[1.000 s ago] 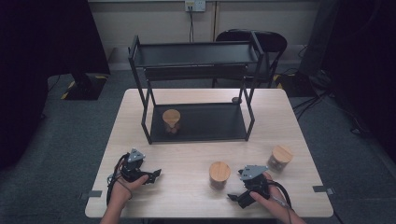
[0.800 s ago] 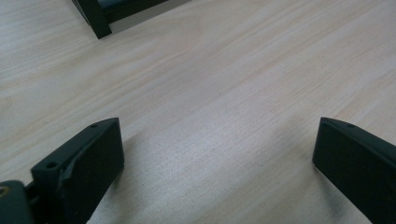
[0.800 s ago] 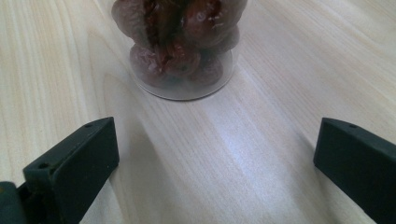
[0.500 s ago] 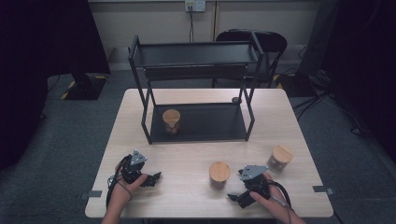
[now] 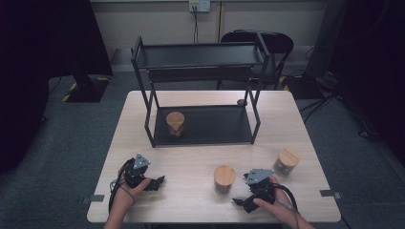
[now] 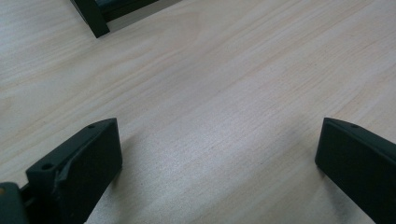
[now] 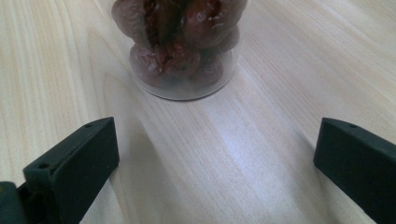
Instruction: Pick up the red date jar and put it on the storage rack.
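Three glass jars with wooden lids stand here: one (image 5: 175, 123) on the bottom shelf of the black rack (image 5: 200, 56), one (image 5: 224, 177) near the table's front middle, one (image 5: 286, 160) at the right. My left gripper (image 5: 157, 182) rests at the front left. In the left gripper view its jaws (image 6: 217, 135) are open over bare wood; they have just been opening, with nothing between them. My right gripper (image 5: 241, 202) lies at the front right, open. The right gripper view shows its jaws (image 7: 215, 135) wide apart, just short of the middle jar (image 7: 182, 46), which holds dark dried fruit.
The light wooden table (image 5: 191, 162) carries the rack across its back half; a rack foot (image 6: 93, 16) shows at the top of the left gripper view. A small dark round thing (image 5: 241, 102) lies by the rack's right rear leg. A chair (image 5: 258, 40) stands behind the table.
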{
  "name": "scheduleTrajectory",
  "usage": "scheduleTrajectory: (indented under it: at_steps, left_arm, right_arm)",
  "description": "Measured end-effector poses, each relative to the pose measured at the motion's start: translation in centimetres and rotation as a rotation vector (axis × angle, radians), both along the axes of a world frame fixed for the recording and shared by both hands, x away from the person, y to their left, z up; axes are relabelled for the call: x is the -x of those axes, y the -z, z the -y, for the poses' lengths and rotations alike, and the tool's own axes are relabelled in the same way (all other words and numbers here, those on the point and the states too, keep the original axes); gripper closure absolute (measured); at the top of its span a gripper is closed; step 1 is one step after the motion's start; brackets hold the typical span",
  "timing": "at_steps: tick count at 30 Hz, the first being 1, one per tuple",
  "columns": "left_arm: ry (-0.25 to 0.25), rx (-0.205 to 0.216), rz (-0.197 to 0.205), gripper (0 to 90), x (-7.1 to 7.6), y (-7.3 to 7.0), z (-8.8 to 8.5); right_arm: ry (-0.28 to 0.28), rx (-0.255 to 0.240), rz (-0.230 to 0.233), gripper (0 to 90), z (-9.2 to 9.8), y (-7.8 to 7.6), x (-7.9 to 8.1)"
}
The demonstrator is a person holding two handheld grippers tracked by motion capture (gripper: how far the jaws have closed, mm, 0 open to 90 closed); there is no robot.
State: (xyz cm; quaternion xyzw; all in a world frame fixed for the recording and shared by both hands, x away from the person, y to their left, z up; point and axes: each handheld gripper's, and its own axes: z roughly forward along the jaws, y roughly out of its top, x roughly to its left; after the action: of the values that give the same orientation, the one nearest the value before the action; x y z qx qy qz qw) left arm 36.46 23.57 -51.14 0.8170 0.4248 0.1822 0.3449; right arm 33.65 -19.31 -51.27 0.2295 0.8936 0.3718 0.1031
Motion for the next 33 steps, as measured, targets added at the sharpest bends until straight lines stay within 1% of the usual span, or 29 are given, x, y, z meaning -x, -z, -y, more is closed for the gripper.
scheduleTrajectory:
  at_steps: [8,15,16,18,22,25,27,30,33]
  left_arm:
    - [0.0,0.0,0.0,0.1,0.0,0.0,0.0]
    - [0.0,0.0,0.0,0.1,0.0,0.0,0.0]
    - [0.0,0.0,0.0,0.1,0.0,0.0,0.0]
    - [0.0,0.0,0.0,0.1,0.0,0.0,0.0]
    - [0.0,0.0,0.0,0.1,0.0,0.0,0.0]
    - [0.0,0.0,0.0,0.1,0.0,0.0,0.0]
    - [0.0,0.0,0.0,0.1,0.0,0.0,0.0]
    - [0.0,0.0,0.0,0.1,0.0,0.0,0.0]
    - [0.0,0.0,0.0,0.1,0.0,0.0,0.0]
  right_arm:
    - [-0.005,0.001,0.001,0.0,-0.1,0.0,-0.1]
    - [-0.016,0.018,-0.012,0.0,-0.2,-0.2,-0.3]
    - [-0.016,0.02,-0.01,1.4,-0.3,-0.3,-0.4]
    - [-0.008,0.005,-0.023,2.4,-0.3,-0.4,-0.5]
    - [-0.008,-0.018,-0.028,2.2,-0.4,-0.8,-0.8]
    - [-0.009,-0.054,-0.034,1.8,-0.5,-1.3,-1.0]
    - [-0.012,-0.091,-0.047,1.9,-0.7,-1.5,-1.1]
    - [-0.026,-0.096,-0.037,1.7,-1.1,-1.8,-1.2]
    - [-0.032,-0.109,-0.037,1.7,-1.6,-2.0,-1.2]
